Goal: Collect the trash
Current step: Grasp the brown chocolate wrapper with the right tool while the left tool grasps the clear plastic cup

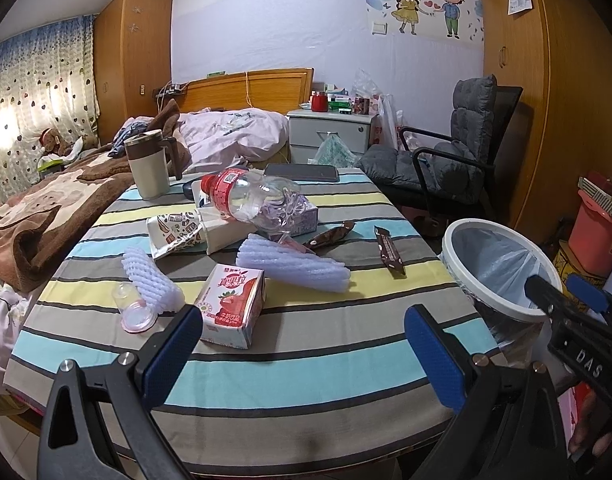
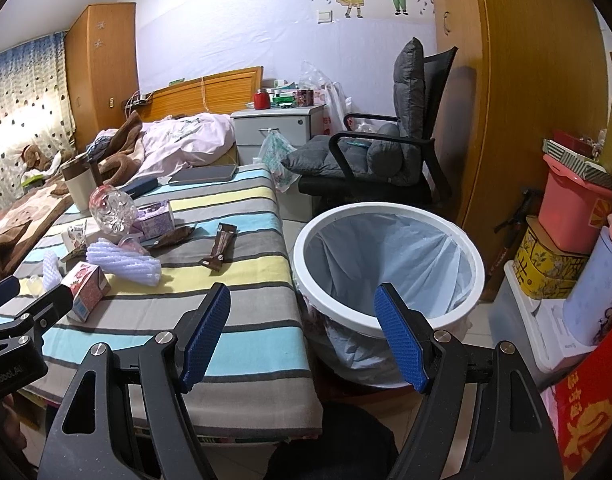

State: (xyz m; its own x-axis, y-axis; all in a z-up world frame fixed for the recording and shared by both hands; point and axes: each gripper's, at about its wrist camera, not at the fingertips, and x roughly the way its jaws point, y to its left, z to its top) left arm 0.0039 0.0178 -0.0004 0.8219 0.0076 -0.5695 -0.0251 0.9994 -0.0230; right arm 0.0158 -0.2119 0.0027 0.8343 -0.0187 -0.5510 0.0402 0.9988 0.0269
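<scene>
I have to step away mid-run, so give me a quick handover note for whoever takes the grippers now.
Left gripper: open, empty, above the table's near edge, just short of the strawberry milk carton.
Right gripper: open, empty, between table edge and bin.
Bin sits right of the table; its liner looks empty, so nothing visibly collected.
Left on the striped tablecloth: carton, plastic bottle, two foam nets, two brown wrappers.

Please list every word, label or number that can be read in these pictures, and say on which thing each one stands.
"DAS": on the right gripper body, left wrist view.
"真果粒": on the strawberry milk carton.
Partly cut letters, perhaps "enRobot.AI": on the left gripper body.
Red bottle label, snack wrappers: too small to read.
</scene>
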